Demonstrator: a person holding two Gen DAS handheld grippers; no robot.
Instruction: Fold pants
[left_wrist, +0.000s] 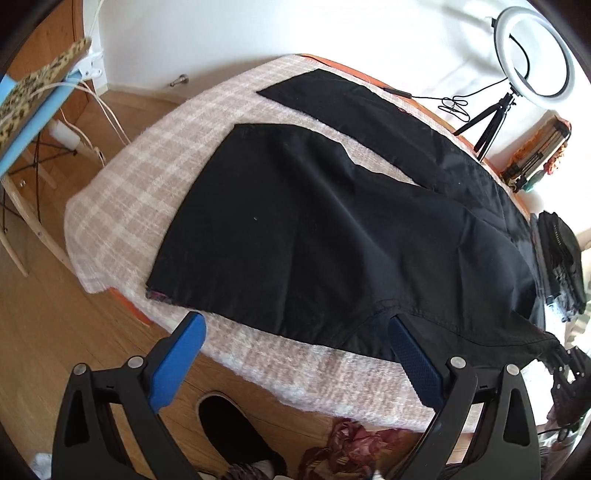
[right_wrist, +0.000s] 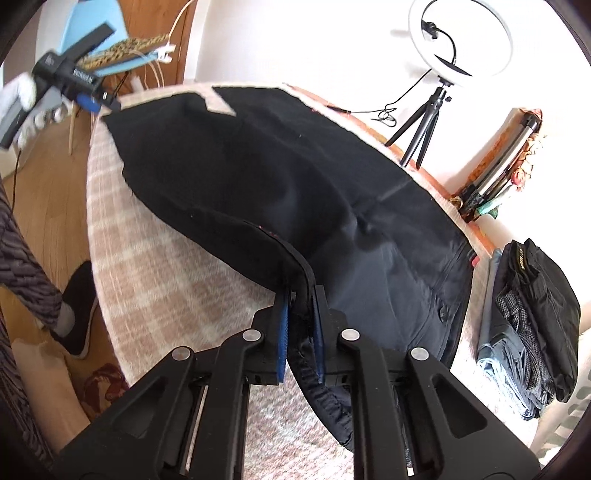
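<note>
— What do the pants (left_wrist: 303, 229) look like from where you stand?

— One black pair, spread on a pink-and-white checked blanket (left_wrist: 140, 192) over the tabletop. Two legs fan out toward the far end, with blanket showing between them. The waistband edge is lifted at the near side.

— And the tools?

— Two. The right hand-held gripper (right_wrist: 300, 328) is pinching the waistband between its blue pads, fabric bunched in the gap. The left hand-held gripper (left_wrist: 295, 354) is spread wide above the near hem, touching nothing.

— Anything around it?

— One ring light (left_wrist: 535, 55) on a tripod by the wall, a pile of folded clothes (right_wrist: 532, 332) just beside the waistband, a blue chair (left_wrist: 33, 122) off the far corner, and one black shoe (left_wrist: 236, 432) on the wood floor.
</note>
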